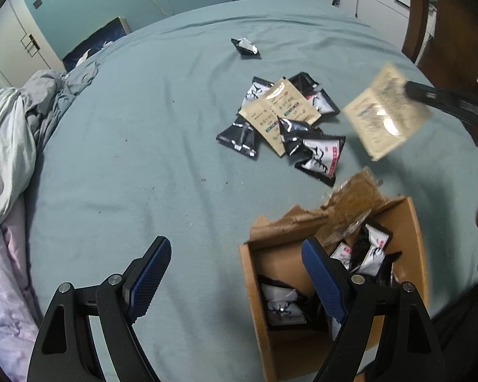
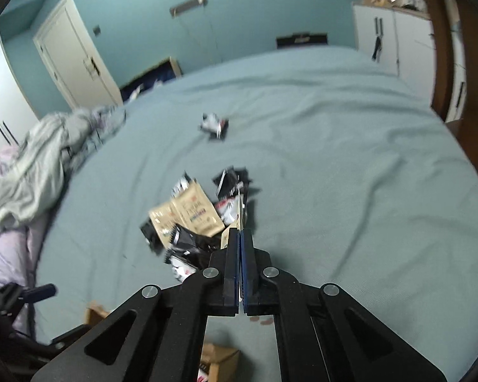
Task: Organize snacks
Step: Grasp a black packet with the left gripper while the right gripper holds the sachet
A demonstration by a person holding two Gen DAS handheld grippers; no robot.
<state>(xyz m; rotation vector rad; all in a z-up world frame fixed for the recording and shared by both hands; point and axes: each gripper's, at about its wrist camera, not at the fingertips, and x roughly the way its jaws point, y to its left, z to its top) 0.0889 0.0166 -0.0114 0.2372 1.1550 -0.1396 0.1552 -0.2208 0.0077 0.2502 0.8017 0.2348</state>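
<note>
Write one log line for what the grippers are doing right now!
right gripper: shut on beige packet, lifted | left gripper: open, empty, by cardboard box | snack pile: on bed

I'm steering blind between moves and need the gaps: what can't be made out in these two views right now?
- Tan flat snack packet in the right gripper: print motion-blurred in the left wrist view, edge-on in the right wrist view.
- Brown cardboard box: bottom hidden by the left gripper and the torn flap.
- Pile of black-and-white and tan packets: blurred, and overlapping, so no count.
- Lone black packet: too small to read.
</note>
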